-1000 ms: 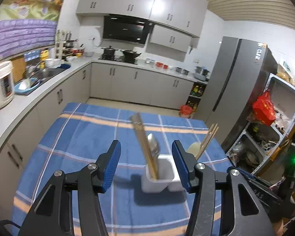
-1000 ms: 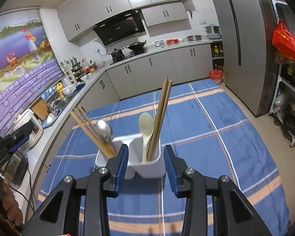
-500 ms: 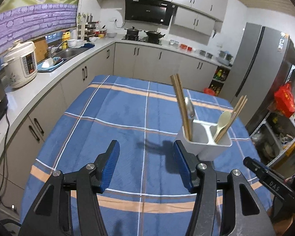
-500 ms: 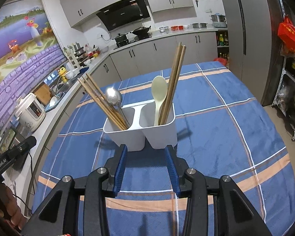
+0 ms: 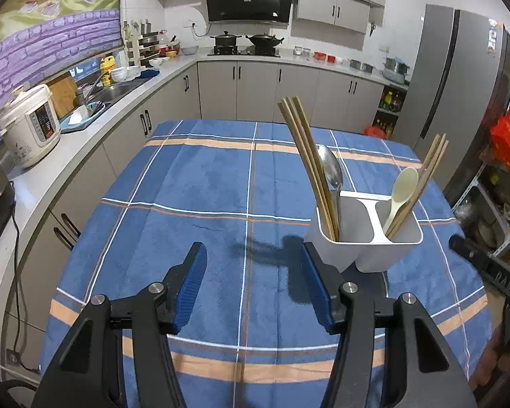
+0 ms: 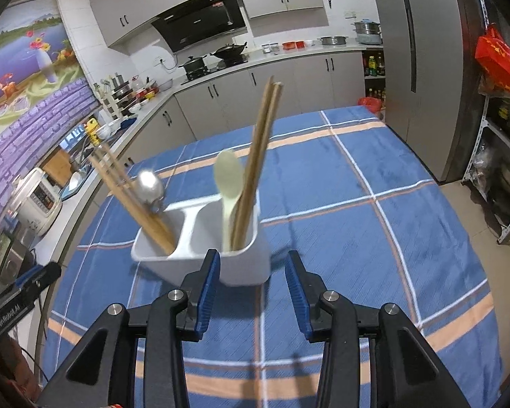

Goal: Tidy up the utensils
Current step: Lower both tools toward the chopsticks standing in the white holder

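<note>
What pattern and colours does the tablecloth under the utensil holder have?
The tablecloth is blue plaid with orange bands and thin white lines; the left wrist view shows it best.

Home kitchen: grey cabinets [image 5: 255,85], range hood [image 5: 248,0], fridge [image 5: 459,78], rice cooker [image 5: 30,125].

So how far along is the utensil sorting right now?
It looks nearly done. The white holder stands on the blue cloth, chopsticks and metal spoon in one compartment, pale spoon and more chopsticks in the other. Both the left gripper and right gripper are open, holding nothing. No loose utensils are visible.
</note>
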Demonstrator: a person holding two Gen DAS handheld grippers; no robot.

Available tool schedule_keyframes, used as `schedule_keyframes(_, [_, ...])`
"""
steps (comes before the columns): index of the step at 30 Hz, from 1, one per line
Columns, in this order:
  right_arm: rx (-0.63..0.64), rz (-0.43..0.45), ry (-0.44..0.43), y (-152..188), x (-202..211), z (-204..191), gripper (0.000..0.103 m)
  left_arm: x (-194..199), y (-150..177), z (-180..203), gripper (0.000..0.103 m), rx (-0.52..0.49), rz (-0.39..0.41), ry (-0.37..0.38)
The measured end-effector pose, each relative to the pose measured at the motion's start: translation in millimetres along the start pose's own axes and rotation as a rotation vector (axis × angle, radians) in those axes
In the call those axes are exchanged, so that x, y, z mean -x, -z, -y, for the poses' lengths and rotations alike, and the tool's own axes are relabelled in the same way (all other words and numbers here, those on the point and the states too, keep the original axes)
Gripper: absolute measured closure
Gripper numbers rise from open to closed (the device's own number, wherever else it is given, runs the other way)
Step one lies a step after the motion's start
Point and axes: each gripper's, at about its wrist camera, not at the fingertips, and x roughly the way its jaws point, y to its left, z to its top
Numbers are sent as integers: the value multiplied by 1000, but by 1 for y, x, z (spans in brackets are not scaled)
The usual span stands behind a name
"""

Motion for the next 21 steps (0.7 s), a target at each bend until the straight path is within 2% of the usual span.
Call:
schedule_keyframes(17, [-68, 14, 37, -43, -44, 27, 59, -54, -14, 4, 48, -16, -61, -26])
schedule_keyframes(21, [-81, 14, 45, -50, -50, 31, 59, -58, -23, -15, 48, 42, -35, -64])
